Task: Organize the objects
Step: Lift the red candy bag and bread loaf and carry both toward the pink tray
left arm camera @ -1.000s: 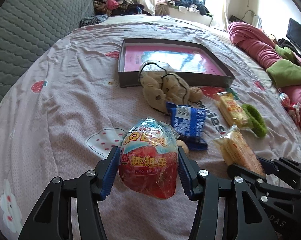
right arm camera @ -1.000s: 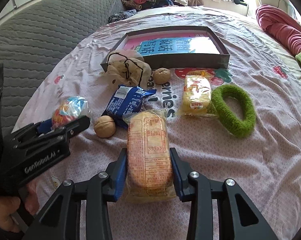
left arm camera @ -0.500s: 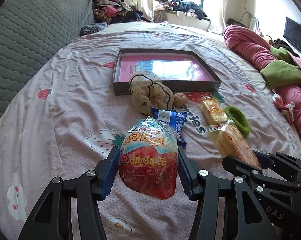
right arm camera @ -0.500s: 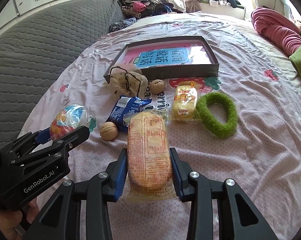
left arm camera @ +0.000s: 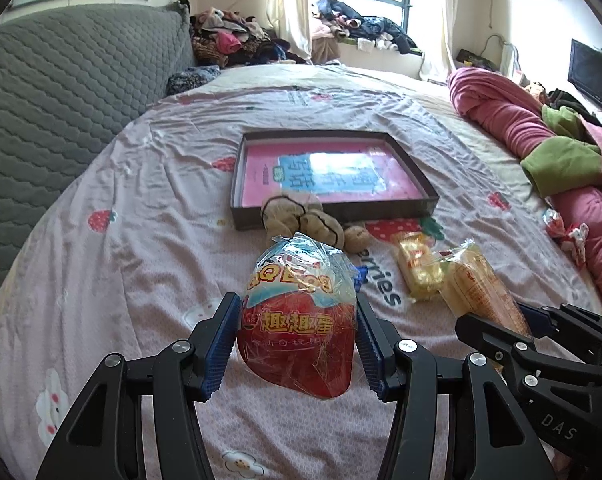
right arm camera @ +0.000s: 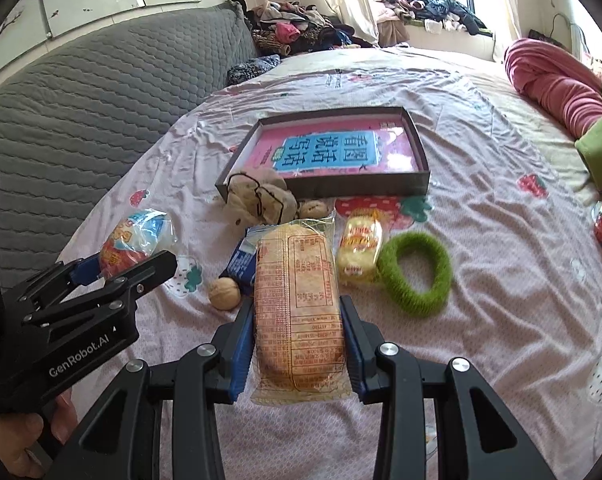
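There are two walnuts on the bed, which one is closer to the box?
The walnut lying beside the beige plush toy, just in front of the box. The other walnut sits further from it, next to the blue snack packet.

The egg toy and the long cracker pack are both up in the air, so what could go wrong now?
The egg toy is round in crinkly wrap, so it might slip from the left gripper. The cracker pack sticks out far past the right gripper and could tilt or crush. The stuffed toy leans on the box front, so a low pass might bump it.
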{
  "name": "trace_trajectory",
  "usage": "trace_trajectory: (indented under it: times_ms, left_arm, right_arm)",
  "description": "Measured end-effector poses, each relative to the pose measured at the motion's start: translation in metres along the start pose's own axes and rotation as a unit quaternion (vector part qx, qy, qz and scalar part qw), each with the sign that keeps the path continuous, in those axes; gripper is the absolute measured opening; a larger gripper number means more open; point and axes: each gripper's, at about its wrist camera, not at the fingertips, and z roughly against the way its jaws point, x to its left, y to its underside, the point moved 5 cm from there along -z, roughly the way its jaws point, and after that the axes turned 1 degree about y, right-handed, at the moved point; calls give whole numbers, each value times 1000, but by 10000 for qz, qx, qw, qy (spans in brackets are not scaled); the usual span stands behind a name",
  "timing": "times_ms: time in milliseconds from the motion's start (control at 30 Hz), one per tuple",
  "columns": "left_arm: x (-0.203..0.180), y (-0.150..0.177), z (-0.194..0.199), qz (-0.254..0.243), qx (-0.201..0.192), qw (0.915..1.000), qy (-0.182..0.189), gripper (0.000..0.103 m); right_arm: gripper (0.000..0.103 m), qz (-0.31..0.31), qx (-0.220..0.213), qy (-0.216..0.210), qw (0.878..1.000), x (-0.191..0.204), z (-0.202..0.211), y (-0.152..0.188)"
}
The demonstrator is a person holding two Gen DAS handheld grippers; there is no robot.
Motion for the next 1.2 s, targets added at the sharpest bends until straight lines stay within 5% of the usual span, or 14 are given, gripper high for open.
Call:
trace_trajectory:
  times_ms: [1200]
  left_arm:
    - [-22,-99,-27,-234,-403,9988,178,58]
  right_arm:
    - [40,254,-489,162,9983,-31,12,-98]
